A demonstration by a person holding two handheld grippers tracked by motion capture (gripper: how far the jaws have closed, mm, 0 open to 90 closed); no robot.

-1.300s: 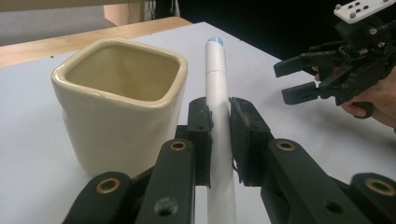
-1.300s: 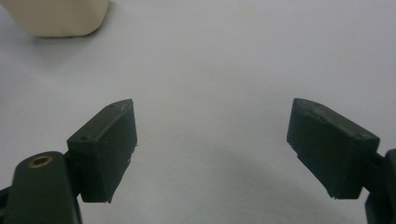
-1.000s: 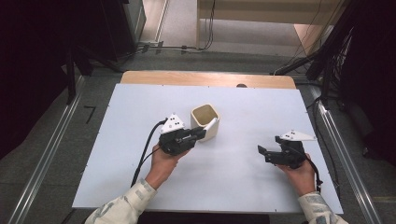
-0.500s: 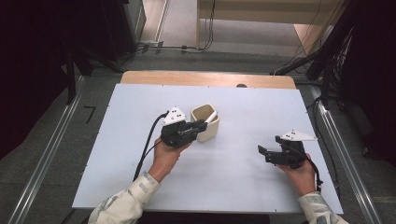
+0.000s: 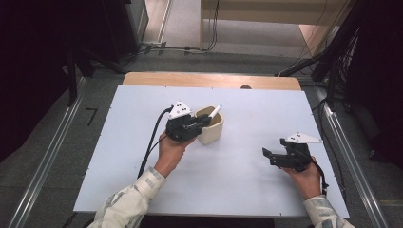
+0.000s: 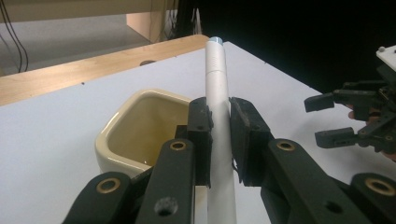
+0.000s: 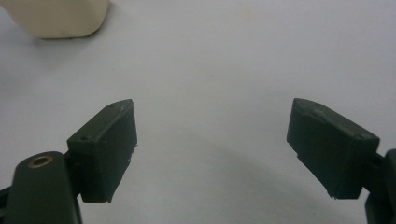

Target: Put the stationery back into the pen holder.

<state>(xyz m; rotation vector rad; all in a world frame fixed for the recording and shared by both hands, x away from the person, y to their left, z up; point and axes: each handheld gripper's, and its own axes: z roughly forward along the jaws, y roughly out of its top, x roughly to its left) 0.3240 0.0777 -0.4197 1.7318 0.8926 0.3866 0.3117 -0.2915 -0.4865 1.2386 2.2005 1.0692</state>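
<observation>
The left claw is clamping a white pen just above the cream cup on the desk; it should be lowering it upright, centred over the opening. The right claw is idling, jaws apart.

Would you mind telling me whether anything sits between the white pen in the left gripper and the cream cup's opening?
Nothing visible does: the left gripper holds the white pen beside the cream cup, whose mouth looks open and empty.

White pen clamped, seemingly above cream cup.
</observation>
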